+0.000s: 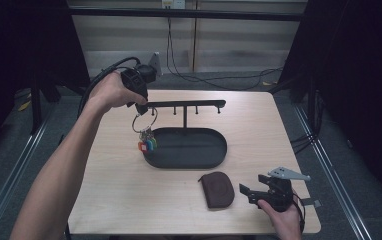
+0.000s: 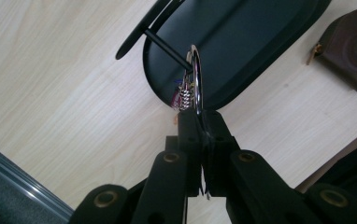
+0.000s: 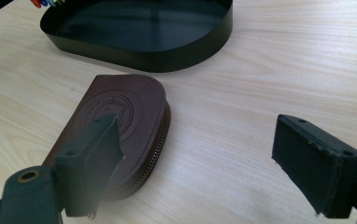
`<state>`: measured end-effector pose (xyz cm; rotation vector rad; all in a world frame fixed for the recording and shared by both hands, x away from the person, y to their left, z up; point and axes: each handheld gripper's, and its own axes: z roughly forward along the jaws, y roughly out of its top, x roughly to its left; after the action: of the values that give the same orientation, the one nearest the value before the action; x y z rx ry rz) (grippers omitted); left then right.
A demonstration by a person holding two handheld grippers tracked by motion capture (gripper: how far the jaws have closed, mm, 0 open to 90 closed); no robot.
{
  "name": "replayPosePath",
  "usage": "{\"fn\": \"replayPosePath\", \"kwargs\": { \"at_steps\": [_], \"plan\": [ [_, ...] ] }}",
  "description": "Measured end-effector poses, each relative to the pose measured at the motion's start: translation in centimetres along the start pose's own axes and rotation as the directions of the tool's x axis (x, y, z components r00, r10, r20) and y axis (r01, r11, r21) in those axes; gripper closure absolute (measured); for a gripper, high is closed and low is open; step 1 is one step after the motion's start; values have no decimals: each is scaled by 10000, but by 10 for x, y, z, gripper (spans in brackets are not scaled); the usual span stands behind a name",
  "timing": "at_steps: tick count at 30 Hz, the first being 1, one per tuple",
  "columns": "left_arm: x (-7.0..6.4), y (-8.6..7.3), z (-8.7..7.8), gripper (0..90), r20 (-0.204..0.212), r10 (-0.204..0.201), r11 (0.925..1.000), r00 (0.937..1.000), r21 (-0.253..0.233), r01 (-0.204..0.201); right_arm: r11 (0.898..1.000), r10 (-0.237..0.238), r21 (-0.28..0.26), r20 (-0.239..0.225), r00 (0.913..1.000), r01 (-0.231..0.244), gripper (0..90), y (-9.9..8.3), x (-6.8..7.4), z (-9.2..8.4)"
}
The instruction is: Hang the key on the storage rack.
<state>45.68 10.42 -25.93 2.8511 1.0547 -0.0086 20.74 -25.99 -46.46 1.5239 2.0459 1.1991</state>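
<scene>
2 hand-held grippers are in play. The left hand-held gripper [image 1: 140,107] is raised over the far-left part of the pale wood surface [image 1: 259,130], jaws pinched tight on a large silver metal key ring [image 1: 144,121] with small coloured tags [image 1: 147,144] hanging below it. Ring sits right at the left end of the black metal T-shaped hook rack [image 1: 185,105], which stands in the black oval metal tray [image 1: 214,155]. Judgement: ring is gripped at its top edge so the loop hangs open and can go over a peg; tags dangle just over the tray's left rim.

In the left gripper view the ring [image 2: 196,77] appears edge-on, with a thin black rod [image 2: 167,46] meeting it. Cannot tell if the rod passes through the ring or just sits behind it, so hooked or not is unclear.

The right hand-held gripper [image 1: 259,189] rests low at the near-right of the surface, jaws spread wide, holding nothing. A brown leather zip pouch [image 1: 217,189] lies flat just to its left, apart from the jaws, near the tray's front wall. Probably parked while the left works.

Hard to read: embossed round stamp on the pouch [image 3: 116,116], not legible. Tags are a blur of colour, count unclear. Rack pegs look tiny in the high view. Surroundings are dark.
</scene>
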Motion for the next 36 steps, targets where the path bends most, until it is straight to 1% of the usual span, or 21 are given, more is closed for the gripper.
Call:
{"fn": "replayPosePath", "kwargs": {
  "at_steps": [1,3,6,8,11,14,16,17,19,21,23,25,26,27,29,30,33,35,36],
  "plan": [
    [1,1,1,880,-9,-68,10000,10000,-21,68,10000,-4,-4,-5,10000,4,154,0,0,0],
    [4,3,3,881,-38,-44,10000,10000,5,44,10000,10,-14,-10,10000,-10,154,0,0,0],
    [5,7,8,880,-329,-163,9999,9993,-13,162,10000,20,9,-8,10000,-20,154,0,0,1],
    [6,9,12,880,-174,-125,9999,9998,28,125,10000,-18,24,-7,10000,18,154,0,0,1],
    [7,11,17,880,-254,-189,9998,9995,94,191,10000,-18,7,-5,10000,18,154,0,1,1],
    [9,12,19,879,-455,-230,9996,9987,160,237,10000,-28,6,-30,10000,28,154,0,0,0],
    [9,13,20,879,-382,-268,9995,9989,134,273,10000,-54,-5,-55,10000,54,154,0,0,1],
    [9,13,20,878,-459,-280,9995,9986,156,287,10000,-48,-11,-52,10000,48,154,0,1,1],
    [9,13,22,877,-442,-279,9995,9986,155,286,9999,-105,0,-100,9999,105,154,0,1,1],
    [9,14,25,874,-386,-363,9993,9986,64,366,9999,-140,-21,-99,9999,140,154,0,2,1],
    [9,14,28,872,-354,-318,9995,9989,-22,318,9999,-138,-44,-110,9998,138,154,0,1,1],
    [9,14,32,870,-114,-399,9992,9991,-69,398,9999,-116,-47,-150,9998,115,149,0,1,0],
    [10,14,33,868,-120,-434,9991,9990,-32,434,9999,-114,-77,-158,9998,112,149,0,1,0],
    [10,14,33,860,-175,-489,9988,9986,-27,489,9999,-93,-83,-159,9998,91,149,0,1,0],
    [10,14,31,855,-142,-537,9985,9985,-137,535,9999,-116,-74,-173,9998,115,148,0,1,1],
    [11,13,30,855,-111,-463,9988,9989,-151,461,9999,-101,-62,-162,9998,100,149,1,2,1],
    [10,11,25,849,-100,-551,9981,9984,-292,548,9999,-128,-70,-180,9998,127,149,1,2,1],
    [11,9,23,849,-101,-498,9983,9987,-300,494,9999,-131,-71,-165,9998,130,149,1,2,1],
    [11,7,22,844,-178,-558,9980,9983,-295,553,9999,-139,-78,-158,9998,138,148,1,2,1]
  ]
}}
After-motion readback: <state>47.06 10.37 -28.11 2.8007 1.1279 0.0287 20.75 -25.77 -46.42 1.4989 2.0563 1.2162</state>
